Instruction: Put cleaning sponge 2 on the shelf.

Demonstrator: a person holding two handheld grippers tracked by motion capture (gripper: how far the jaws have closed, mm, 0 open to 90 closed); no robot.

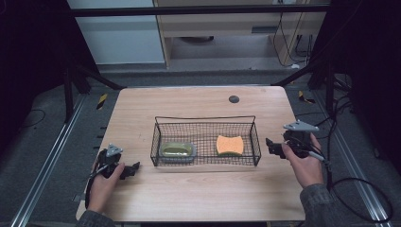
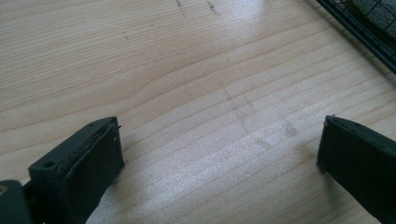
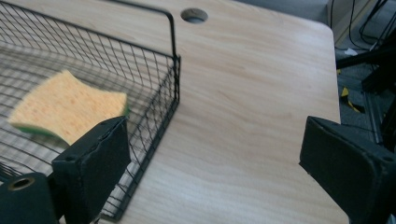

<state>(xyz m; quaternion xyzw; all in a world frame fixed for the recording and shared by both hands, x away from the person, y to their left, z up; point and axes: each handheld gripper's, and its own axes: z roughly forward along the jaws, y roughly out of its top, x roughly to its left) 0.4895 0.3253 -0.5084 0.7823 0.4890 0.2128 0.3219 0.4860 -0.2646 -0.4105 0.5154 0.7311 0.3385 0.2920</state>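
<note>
Two hand-held grippers rest at either side of a wire basket on a wooden table, both with jaws spread wide and nothing between them.

In the left gripper view, the left gripper (image 2: 219,144) holds its black jaws well apart over bare, pale wood grain marked with faint scuffs; a corner of the basket (image 2: 359,28) shows at the upper right. From the high view, the left gripper (image 1: 134,168) lies low on the table near the front left edge, held by the person's left hand (image 1: 106,182), just beside the basket's left end but apart from it.

In the right gripper view, the right gripper (image 3: 212,154) also stands open, one jaw near the basket's end wall, the other over open wood. The high view shows the right gripper (image 1: 270,145) just off the basket's right end, gripped by the right hand (image 1: 306,165), a cable trailing off the table edge to the floor.

The black mesh basket (image 1: 206,119) sits at the table's centre. Inside it, an orange sponge (image 1: 230,144) lies toward the right, and a green dish (image 1: 178,150) toward the left.

The table (image 1: 198,194) is light wood with rounded corners and a round cable hole (image 1: 233,99) near its far edge. Around it are grey carpet, floor rails, dark frame struts and loose cables; pale cabinets stand behind.
</note>
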